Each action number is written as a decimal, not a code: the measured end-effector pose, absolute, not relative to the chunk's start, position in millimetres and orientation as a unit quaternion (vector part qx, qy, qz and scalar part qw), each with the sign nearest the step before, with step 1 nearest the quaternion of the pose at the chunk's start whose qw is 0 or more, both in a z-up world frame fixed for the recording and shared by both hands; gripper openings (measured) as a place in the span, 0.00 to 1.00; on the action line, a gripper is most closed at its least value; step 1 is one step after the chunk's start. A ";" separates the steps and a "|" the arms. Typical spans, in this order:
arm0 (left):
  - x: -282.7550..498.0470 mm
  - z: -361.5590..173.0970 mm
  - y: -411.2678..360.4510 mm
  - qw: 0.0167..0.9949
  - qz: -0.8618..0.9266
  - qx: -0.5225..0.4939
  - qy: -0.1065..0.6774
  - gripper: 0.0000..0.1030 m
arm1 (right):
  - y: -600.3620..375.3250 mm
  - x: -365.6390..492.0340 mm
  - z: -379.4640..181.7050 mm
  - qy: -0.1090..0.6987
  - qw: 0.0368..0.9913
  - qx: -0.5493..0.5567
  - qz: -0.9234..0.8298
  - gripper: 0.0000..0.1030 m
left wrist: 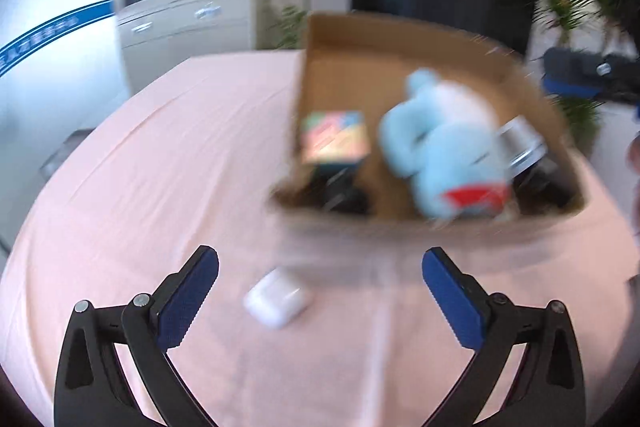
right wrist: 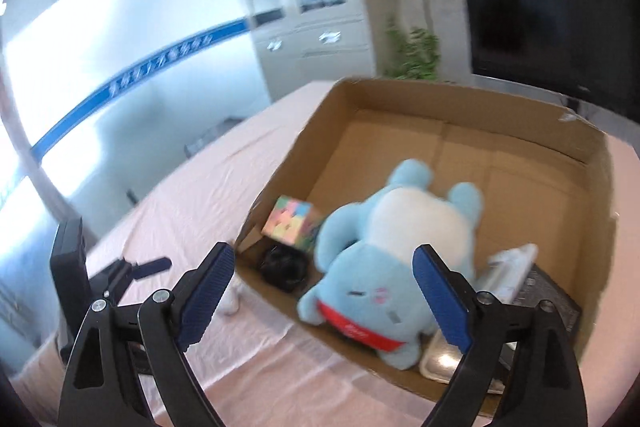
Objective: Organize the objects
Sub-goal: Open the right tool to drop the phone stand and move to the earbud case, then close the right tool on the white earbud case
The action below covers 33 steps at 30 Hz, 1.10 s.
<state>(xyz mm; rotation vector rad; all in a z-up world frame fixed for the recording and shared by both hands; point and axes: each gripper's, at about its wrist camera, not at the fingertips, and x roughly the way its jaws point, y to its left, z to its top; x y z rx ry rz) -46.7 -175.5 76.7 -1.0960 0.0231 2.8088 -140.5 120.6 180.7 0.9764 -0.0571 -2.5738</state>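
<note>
The left claw [left wrist: 320, 291] is seen spread wide and empty at the lower middle of its frame, with a small white case [left wrist: 277, 301] lying on the pink desk [left wrist: 140, 187] between its fingers, untouched; the right claw [right wrist: 324, 291] is likewise wide and holds nothing; the cardboard box [right wrist: 452, 107] at centre right already contains a blue plush toy [right wrist: 384, 267] and a coloured cube [right wrist: 292, 223]; the step in hand is judged to be the pickup of the case; the fingers must be lowered and closed around it.
</note>
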 end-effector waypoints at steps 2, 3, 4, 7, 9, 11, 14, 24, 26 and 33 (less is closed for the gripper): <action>-44.6 58.0 -186.9 0.051 0.927 -0.372 0.010 0.99 | 85.3 -139.7 168.0 0.027 0.201 0.359 -0.911 0.88; -44.1 50.9 -189.7 0.051 0.925 -0.375 0.011 0.99 | 70.6 -138.6 161.8 0.040 0.212 0.364 -0.906 0.88; -46.0 44.3 -189.7 0.052 0.924 -0.379 0.018 0.99 | 61.0 -137.0 156.7 0.045 0.229 0.369 -0.900 0.88; -58.9 21.6 -184.2 0.068 0.919 -0.382 0.070 0.99 | 37.7 -130.2 137.3 0.055 0.296 0.387 -0.872 0.88; -68.7 2.9 -184.9 0.082 0.907 -0.405 0.080 0.99 | 24.5 -129.5 124.0 0.061 0.315 0.398 -0.859 0.87; -70.4 -5.2 -188.4 0.094 0.903 -0.413 0.067 0.99 | 13.8 -132.3 108.5 0.070 0.315 0.414 -0.851 0.85; -73.1 -6.8 -194.8 0.114 0.901 -0.416 0.042 0.99 | 3.2 -138.3 86.6 0.088 0.317 0.441 -0.835 0.76; -82.3 -9.3 -215.2 0.106 0.900 -0.423 -0.001 0.46 | 2.2 -155.7 44.1 0.094 0.322 0.485 -0.807 0.73; -79.1 -9.7 -211.4 0.119 0.899 -0.422 0.009 0.46 | 2.8 -158.9 37.0 0.090 0.321 0.493 -0.804 0.73; -50.2 -8.3 -173.3 0.221 0.879 -0.415 0.077 0.46 | -5.3 -161.0 14.1 0.078 0.347 0.510 -0.783 0.73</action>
